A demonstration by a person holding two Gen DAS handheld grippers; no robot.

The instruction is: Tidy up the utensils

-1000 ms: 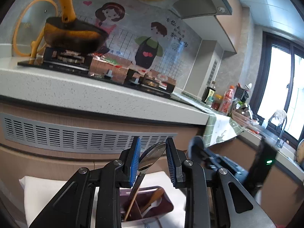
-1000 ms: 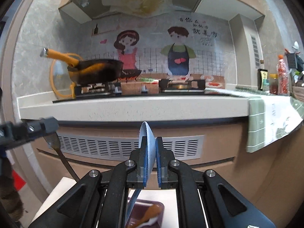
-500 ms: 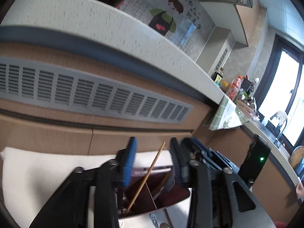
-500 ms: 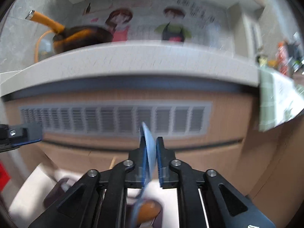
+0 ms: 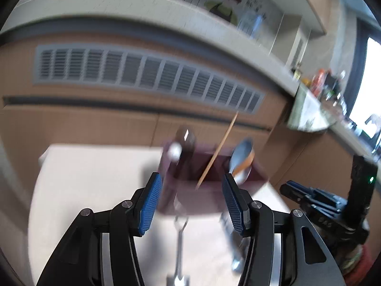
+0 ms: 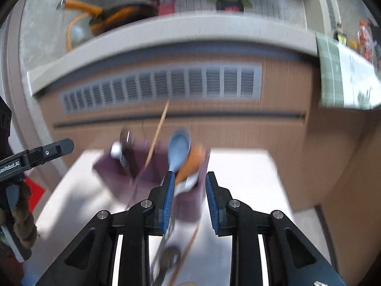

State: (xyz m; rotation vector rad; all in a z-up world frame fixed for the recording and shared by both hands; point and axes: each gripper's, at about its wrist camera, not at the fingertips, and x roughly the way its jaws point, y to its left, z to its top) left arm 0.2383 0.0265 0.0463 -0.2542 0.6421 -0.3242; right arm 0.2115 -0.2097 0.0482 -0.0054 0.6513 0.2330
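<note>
Left wrist: left gripper [image 5: 191,199] open, blue spoon [image 5: 239,153] in holder [image 5: 209,190]

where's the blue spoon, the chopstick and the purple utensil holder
blue spoon [image 6: 179,148], right wrist view, on its bowl
chopstick [image 6: 159,130], right wrist view, mid shaft above the holder
purple utensil holder [image 6: 112,174], right wrist view, on its left outer wall

left wrist cam: sat low and close over the white table [image 5: 90,190], facing the cabinet vent [image 5: 147,76], a bit from the left.
right wrist cam: same height, squarer on.
shared: both caught the purple utensil holder [image 5: 209,190] [image 6: 190,202] and the vent [image 6: 162,83].
</note>
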